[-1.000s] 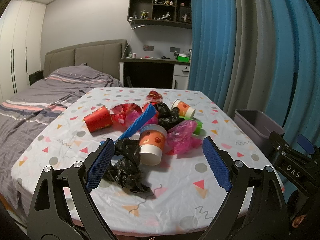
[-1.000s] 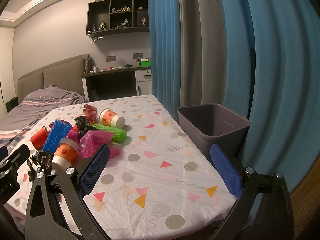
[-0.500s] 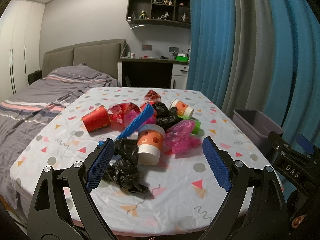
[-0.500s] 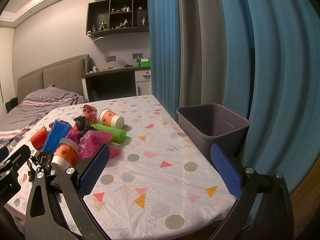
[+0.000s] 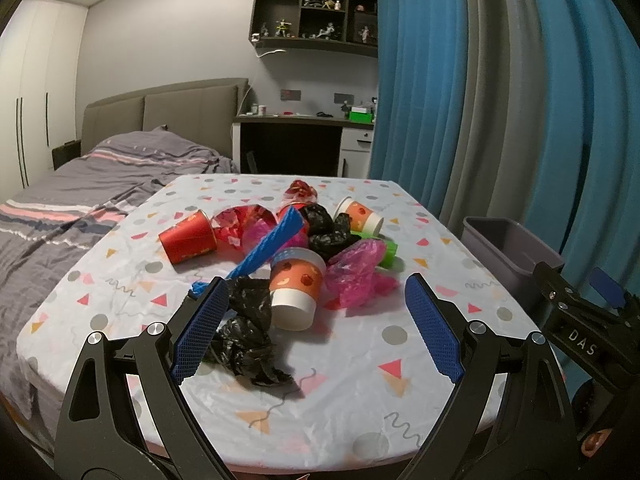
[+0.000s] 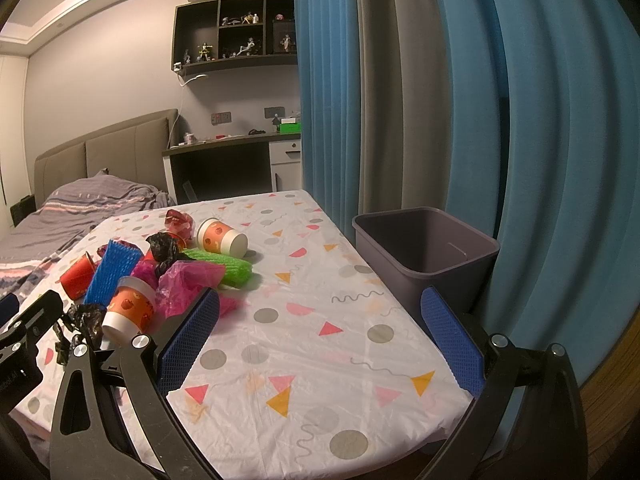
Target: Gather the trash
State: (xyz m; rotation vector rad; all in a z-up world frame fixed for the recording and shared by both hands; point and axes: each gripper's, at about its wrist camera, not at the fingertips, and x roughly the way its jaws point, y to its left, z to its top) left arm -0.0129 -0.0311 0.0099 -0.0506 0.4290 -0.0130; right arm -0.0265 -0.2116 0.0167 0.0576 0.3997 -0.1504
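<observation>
- The trash lies in one loose heap on the counter (image 5: 360,360), which has a white cloth with coloured dots and triangles.
- Nearest to the left tongs (image 5: 316,332) there is a crumpled black plastic bag (image 5: 248,328), and beside it an orange paper cup (image 5: 294,288) that stands upside down, touching the bag.
- A pink plastic bag (image 5: 356,272) lies just to the right of this cup, and a green foam net (image 6: 224,266) lies behind it.
- A blue foam net (image 5: 268,248) lies tilted over the middle of the heap; a red cup (image 5: 188,240) lies on its side at the left.
- A second orange cup (image 6: 222,238) lies on its side at the far end, near a second black bag (image 5: 324,228) and some red shiny wrapping (image 5: 236,224).
- I count two orange cups, one red cup, two black bags and two foam nets. How many red wrappers there are, I cannot tell.
- A grey bin (image 6: 428,252) stands by the right edge of the counter, in front of blue curtains (image 6: 540,120).
- The left tongs hover low over the near edge of the counter, their jaws wide apart and holding nothing.
- The right tongs (image 6: 320,340) hover over the near right corner, also spread wide and holding nothing, with the bin just behind the right finger (image 6: 452,340).
</observation>
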